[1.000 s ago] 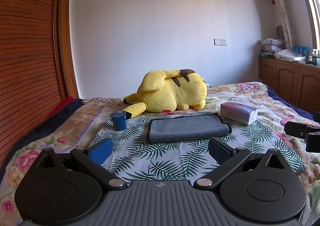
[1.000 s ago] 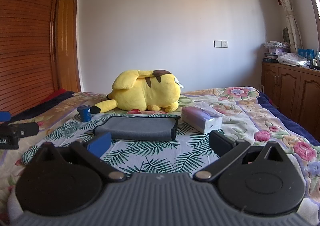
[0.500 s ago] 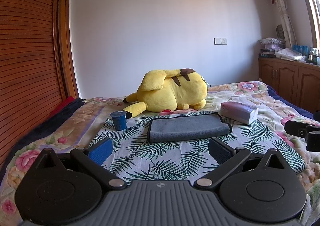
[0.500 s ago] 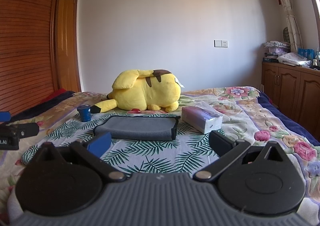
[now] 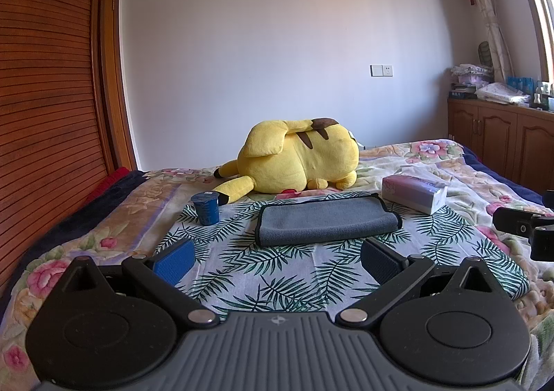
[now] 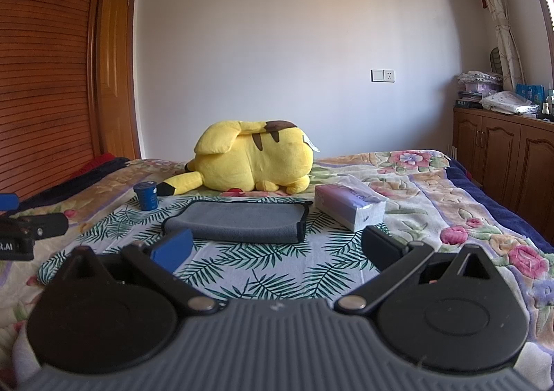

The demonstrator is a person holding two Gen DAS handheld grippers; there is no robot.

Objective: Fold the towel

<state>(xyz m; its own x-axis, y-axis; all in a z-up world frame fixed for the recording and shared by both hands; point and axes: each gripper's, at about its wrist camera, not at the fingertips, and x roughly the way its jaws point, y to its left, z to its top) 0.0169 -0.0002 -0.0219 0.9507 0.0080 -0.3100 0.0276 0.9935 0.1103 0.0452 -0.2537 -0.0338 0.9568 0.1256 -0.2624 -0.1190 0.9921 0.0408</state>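
A grey towel [image 5: 327, 220] with dark edging lies folded flat on the palm-leaf cloth on the bed; it also shows in the right wrist view [image 6: 242, 221]. My left gripper [image 5: 277, 261] is open and empty, a short way in front of the towel. My right gripper [image 6: 275, 249] is open and empty, also in front of the towel, apart from it. The right gripper's body shows at the right edge of the left wrist view [image 5: 526, 228]. The left gripper's body shows at the left edge of the right wrist view [image 6: 24, 235].
A yellow plush toy [image 5: 297, 159] lies behind the towel. A blue cup [image 5: 206, 208] stands to the towel's left. A tissue box [image 5: 413, 192] lies to its right. A wooden wardrobe [image 5: 45, 114] is on the left, cabinets [image 5: 502, 141] on the right.
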